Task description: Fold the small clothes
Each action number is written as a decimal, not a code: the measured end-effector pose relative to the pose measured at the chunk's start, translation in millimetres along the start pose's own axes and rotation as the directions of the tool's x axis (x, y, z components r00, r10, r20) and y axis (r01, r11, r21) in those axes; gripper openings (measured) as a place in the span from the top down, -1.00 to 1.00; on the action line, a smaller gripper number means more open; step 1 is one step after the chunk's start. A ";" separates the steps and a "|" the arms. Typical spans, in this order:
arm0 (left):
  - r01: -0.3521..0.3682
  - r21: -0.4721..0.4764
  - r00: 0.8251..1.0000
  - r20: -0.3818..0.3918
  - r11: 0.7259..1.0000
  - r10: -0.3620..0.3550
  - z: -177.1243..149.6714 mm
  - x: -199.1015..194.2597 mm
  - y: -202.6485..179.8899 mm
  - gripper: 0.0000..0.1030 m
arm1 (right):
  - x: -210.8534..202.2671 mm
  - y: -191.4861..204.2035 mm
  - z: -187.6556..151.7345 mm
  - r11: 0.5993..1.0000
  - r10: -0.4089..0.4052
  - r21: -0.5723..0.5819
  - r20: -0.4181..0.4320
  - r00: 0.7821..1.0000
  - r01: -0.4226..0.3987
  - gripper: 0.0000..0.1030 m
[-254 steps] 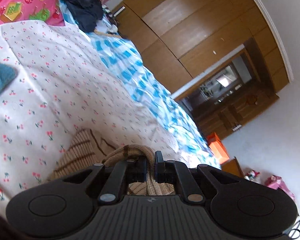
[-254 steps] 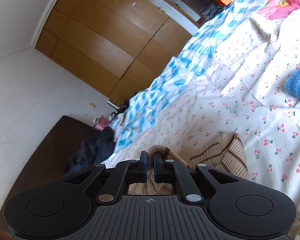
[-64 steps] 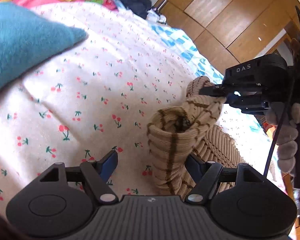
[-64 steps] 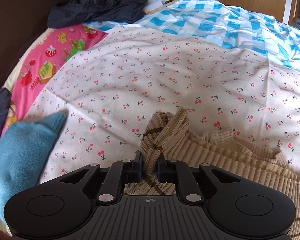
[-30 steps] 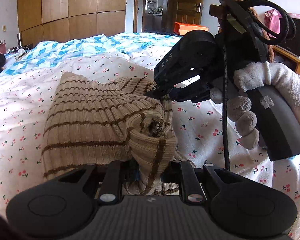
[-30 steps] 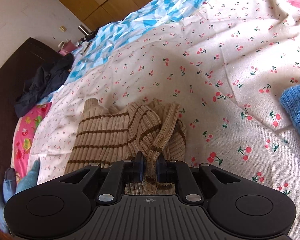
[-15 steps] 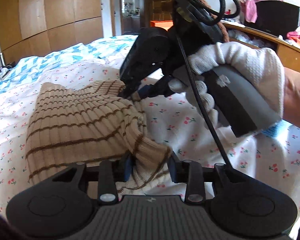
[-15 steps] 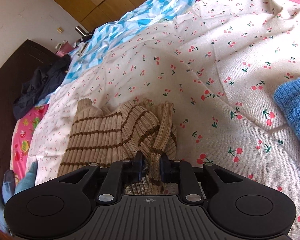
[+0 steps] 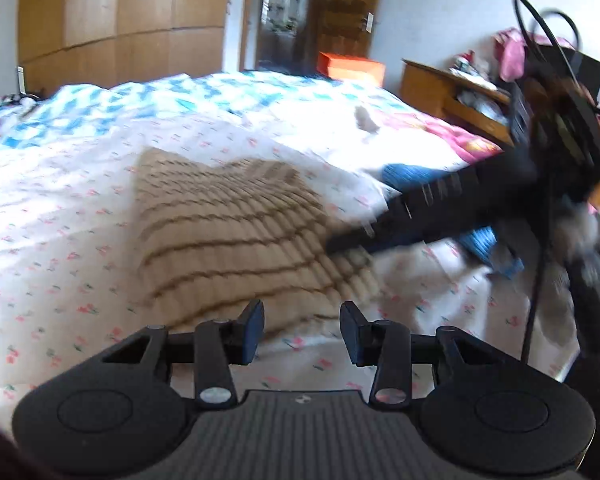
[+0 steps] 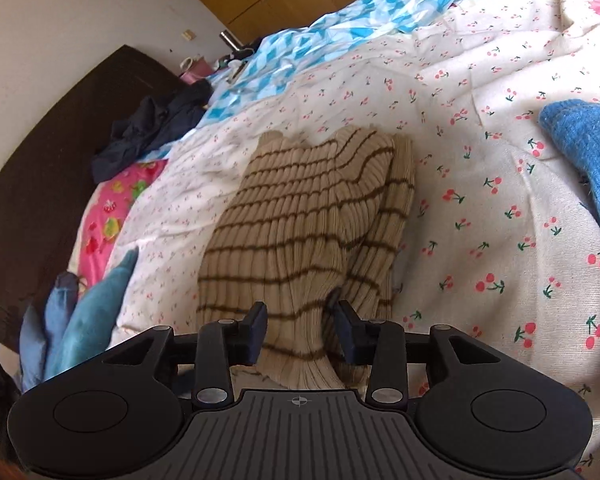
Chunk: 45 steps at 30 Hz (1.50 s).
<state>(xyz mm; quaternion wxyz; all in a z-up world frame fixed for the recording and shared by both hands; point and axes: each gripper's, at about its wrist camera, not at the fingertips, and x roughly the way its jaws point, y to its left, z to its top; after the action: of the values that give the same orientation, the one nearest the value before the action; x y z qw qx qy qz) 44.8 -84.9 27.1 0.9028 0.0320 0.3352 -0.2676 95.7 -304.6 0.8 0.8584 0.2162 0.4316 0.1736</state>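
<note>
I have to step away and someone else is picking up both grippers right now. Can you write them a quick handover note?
Left gripper: open, nothing between the pads; its jaws have just been opening after letting go of the sweater.
Right gripper: open, jaws just opening too; the sweater's near edge lies between the pads but is not pinched.
Tan striped sweater: lying folded on the cherry-print sheet.
Blue knit garment: to the right of the sweater, apart from it, not yet handled.
Done: the sweater looks folded and released.
Left: check that the fold is tidy, then probably start on the blue knit.
</note>
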 end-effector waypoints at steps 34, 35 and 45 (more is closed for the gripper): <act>-0.091 -0.296 0.993 0.040 0.951 0.108 32.6 53.1 91.0 0.03 | 54.0 -32.9 72.5 0.975 -0.132 0.196 0.155 0.979 0.101 0.81; -0.092 -0.299 0.993 0.046 0.950 0.110 33.0 53.3 91.5 0.02 | 47.6 -33.4 69.5 0.976 -0.129 0.195 0.177 0.976 0.094 0.82; -0.139 -0.321 0.990 -0.018 0.937 0.140 27.5 72.1 97.9 -0.16 | 66.8 -48.4 59.8 0.962 -0.184 0.227 0.143 0.972 0.148 0.71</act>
<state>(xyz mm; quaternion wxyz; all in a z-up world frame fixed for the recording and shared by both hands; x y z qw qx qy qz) 156.0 -41.0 -8.5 0.9135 -0.0926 0.3688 -0.1448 187.8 -326.5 -37.0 0.8740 0.2841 0.3927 0.0348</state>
